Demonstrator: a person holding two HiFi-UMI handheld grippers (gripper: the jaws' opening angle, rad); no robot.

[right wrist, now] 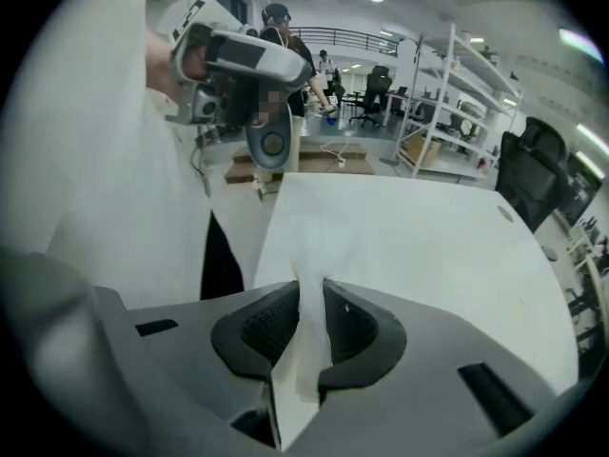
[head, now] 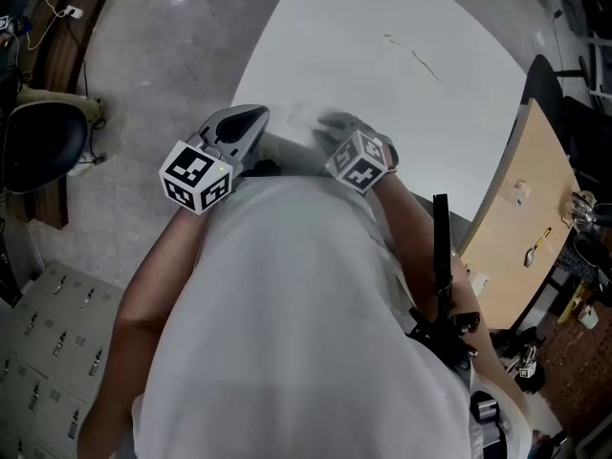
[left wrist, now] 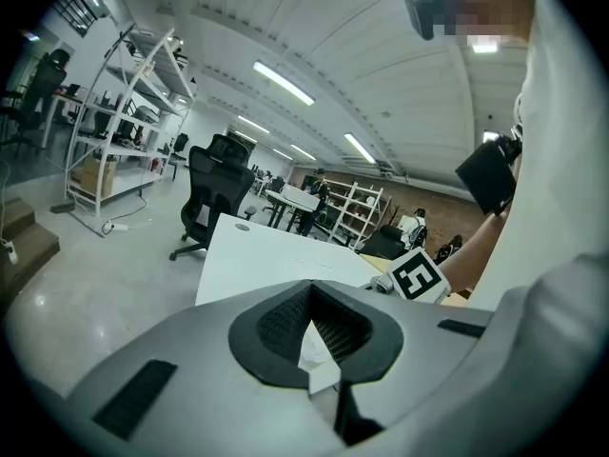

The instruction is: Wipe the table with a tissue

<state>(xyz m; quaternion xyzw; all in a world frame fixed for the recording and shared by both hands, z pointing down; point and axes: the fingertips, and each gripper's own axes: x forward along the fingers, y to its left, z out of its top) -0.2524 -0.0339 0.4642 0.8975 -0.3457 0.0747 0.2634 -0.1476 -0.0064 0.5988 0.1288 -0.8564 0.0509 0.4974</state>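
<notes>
The white table (head: 382, 84) lies ahead of me, with thin streaks of dirt (head: 421, 62) far out on it. Blurred with motion, my right gripper (head: 333, 130) points steeply down at the table's near edge. In the right gripper view it (right wrist: 311, 288) is shut on a white tissue (right wrist: 306, 350), which runs out past the pads toward the tabletop (right wrist: 428, 246). My left gripper (head: 251, 118) hovers just left of it, near the table's corner. The left gripper view shows it (left wrist: 312, 298) shut on a small white scrap of tissue (left wrist: 314, 355).
A wooden table (head: 526, 228) with small items stands to the right of the white one. Grey floor (head: 163, 55) lies to the left, with a black chair (head: 38, 146) and lockers (head: 48, 352). Office chairs (left wrist: 214, 193) and shelving (left wrist: 124, 122) stand beyond the table.
</notes>
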